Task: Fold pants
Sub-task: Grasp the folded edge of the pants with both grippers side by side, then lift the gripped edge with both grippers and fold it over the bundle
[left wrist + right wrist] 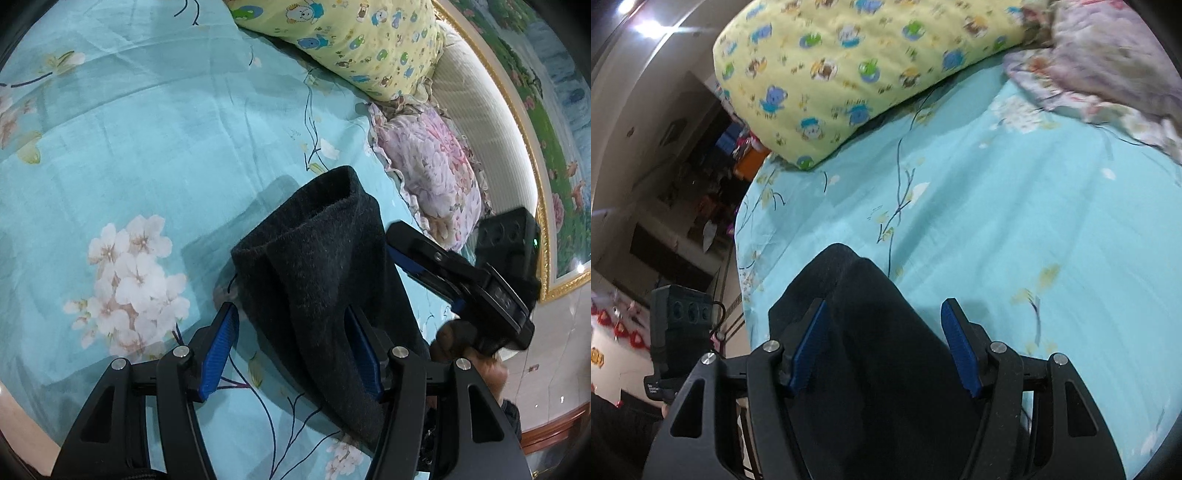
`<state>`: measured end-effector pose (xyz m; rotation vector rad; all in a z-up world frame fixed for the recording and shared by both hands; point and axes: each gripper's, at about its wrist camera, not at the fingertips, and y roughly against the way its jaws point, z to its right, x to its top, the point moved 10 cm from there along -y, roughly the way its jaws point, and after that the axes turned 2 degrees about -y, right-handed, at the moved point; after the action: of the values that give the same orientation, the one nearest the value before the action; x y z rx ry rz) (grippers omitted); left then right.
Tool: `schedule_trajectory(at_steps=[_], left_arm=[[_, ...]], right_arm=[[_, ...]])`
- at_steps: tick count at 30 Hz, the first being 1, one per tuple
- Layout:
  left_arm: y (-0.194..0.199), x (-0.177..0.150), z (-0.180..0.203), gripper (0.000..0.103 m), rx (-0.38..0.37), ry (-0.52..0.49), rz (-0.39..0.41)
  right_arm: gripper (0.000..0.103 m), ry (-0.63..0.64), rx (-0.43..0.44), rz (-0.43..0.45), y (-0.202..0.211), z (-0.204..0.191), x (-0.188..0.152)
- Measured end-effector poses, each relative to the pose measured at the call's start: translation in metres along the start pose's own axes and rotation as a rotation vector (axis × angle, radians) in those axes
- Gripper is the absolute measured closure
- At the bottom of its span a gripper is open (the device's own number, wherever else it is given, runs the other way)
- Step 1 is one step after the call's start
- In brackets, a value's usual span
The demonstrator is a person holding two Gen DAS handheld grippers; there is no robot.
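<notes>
Black pants lie on the turquoise floral bedsheet, with one open leg cuff pointing away. My left gripper is open and straddles the cloth. The fabric lies against its right blue pad and clear of the left pad. In the right wrist view my right gripper is open too, over the pants, which touch its left pad. The right gripper also shows in the left wrist view, beside the pants, held by a hand.
A yellow cartoon-print pillow and a pink floral pillow lie at the head of the bed against a padded headboard. The bed's edge drops to a cluttered room at the left of the right wrist view.
</notes>
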<state>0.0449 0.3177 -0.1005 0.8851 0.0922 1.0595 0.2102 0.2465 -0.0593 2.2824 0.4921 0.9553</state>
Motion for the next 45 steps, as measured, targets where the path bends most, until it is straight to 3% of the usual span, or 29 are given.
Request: schedule_trajectory(at_steps=[4, 9, 10, 11, 13, 15, 23, 28, 45], left_arm=[[-0.001, 0.001, 0.000, 0.043, 0.008, -0.004, 0.008], [-0.003, 0.004, 0.001, 0.046, 0.030, -0.017, 0.030], [-0.003, 0.004, 0.002, 0.050, 0.039, -0.025, 0.035], [-0.004, 0.005, 0.002, 0.063, 0.052, -0.036, 0.039], [-0.006, 0.005, 0.002, 0.071, 0.065, -0.062, 0.026], [-0.005, 0.005, 0.003, 0.074, 0.053, -0.054, 0.030], [0.018, 0.009, 0.039, 0.079, 0.005, -0.104, 0.066], [0.033, 0.005, 0.079, 0.080, -0.052, -0.154, 0.080], [0.042, -0.054, 0.210, 0.081, -0.224, -0.366, 0.012]], right_arm=[[0.039, 0.039, 0.008, -0.049, -0.016, -0.005, 0.002], [0.061, 0.097, -0.012, -0.097, -0.030, -0.011, 0.001], [0.065, 0.104, -0.015, -0.098, -0.030, -0.012, 0.001], [0.069, 0.108, -0.019, -0.096, -0.031, -0.012, 0.001], [0.074, 0.116, -0.025, -0.088, -0.028, -0.012, 0.000], [0.079, 0.118, -0.024, -0.082, -0.024, -0.013, 0.000], [0.082, 0.112, -0.012, -0.011, 0.009, -0.026, 0.003], [0.083, 0.091, 0.009, 0.073, 0.053, -0.034, 0.007], [0.085, 0.002, -0.018, 0.275, 0.187, -0.011, -0.034]])
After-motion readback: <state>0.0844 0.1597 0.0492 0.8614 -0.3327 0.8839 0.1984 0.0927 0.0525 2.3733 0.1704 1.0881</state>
